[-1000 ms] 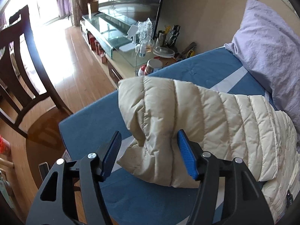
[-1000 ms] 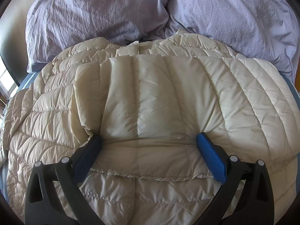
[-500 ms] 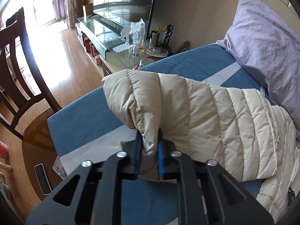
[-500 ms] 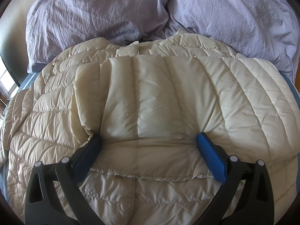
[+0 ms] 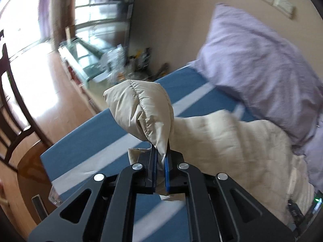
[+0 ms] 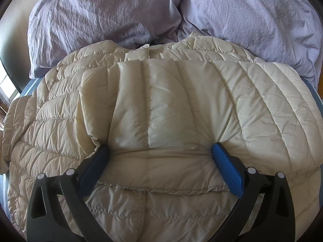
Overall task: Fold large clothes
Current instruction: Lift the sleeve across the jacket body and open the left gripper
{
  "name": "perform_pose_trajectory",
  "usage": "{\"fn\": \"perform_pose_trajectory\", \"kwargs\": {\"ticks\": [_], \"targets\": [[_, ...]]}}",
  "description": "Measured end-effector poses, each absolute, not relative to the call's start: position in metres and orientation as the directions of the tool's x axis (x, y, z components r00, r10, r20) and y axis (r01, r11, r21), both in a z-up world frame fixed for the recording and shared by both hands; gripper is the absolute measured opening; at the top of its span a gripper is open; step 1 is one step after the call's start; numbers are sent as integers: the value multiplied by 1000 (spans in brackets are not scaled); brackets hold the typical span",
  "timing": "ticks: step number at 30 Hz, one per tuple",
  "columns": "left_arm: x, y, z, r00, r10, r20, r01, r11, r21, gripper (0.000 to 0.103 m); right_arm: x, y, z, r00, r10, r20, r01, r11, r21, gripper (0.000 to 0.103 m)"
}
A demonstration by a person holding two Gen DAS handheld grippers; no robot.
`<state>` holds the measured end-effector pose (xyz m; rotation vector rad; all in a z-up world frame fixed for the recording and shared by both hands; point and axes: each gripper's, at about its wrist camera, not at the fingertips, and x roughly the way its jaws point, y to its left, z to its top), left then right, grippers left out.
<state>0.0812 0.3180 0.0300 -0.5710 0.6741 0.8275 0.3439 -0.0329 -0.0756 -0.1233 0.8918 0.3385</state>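
- My left gripper [image 5: 160,168] had just gone from wide open to clamped tight on the cuff end of the sleeve [image 5: 141,109] of the cream quilted down jacket [image 6: 171,109], and it had lifted that sleeve clear of the blue mattress cover with pale stripes [image 5: 90,137], where a second earlier the sleeve lay flat.
- I judged this the start of the second sleeve fold: the other sleeve already lay across the jacket's chest in my right view, so this one had to swing over the jacket body [image 5: 232,141] to match.
- The jacket itself lay spread on the mattress cover, collar up against the two lilac pillows [image 6: 105,14].
- To the jacket's left the mattress edge dropped to the wooden floor [image 5: 36,80], with a dark wooden chair [image 5: 8,84] and a glass cabinet [image 5: 84,60] beyond; nothing stood between the raised sleeve and the jacket body, so the way rightward looked open.
- My right gripper [image 6: 159,163] had not moved: its jaws stood wide apart astride the folded sleeve's cuff, blue pads [image 6: 228,171] resting at either side, gripping nothing.
- The pillows crowded the jacket's far edge; I thought the collar had little room there.
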Motion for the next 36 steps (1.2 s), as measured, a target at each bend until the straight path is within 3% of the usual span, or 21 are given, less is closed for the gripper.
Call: {"fn": "perform_pose_trajectory", "kwargs": {"ticks": [10, 17, 21, 30, 36], "targets": [[157, 236, 72, 691, 268, -671, -590, 745, -310, 5, 345, -7, -74, 569, 215, -794, -351, 936, 2, 101], [201, 162, 85, 756, 124, -642, -414, 851, -323, 5, 345, 13, -62, 546, 271, -793, -365, 929, 66, 101], [227, 119, 75, 749, 58, -661, -338, 890, -305, 5, 338, 18, -48, 566, 309, -764, -371, 924, 98, 101], [276, 49, 37, 675, -70, -735, -233, 924, -302, 5, 336, 10, -39, 687, 216, -694, -327, 945, -30, 101], [305, 19, 13, 613, -80, -786, -215, 940, -263, 6, 350, 8, -39, 706, 229, -670, -318, 948, -11, 101]]}}
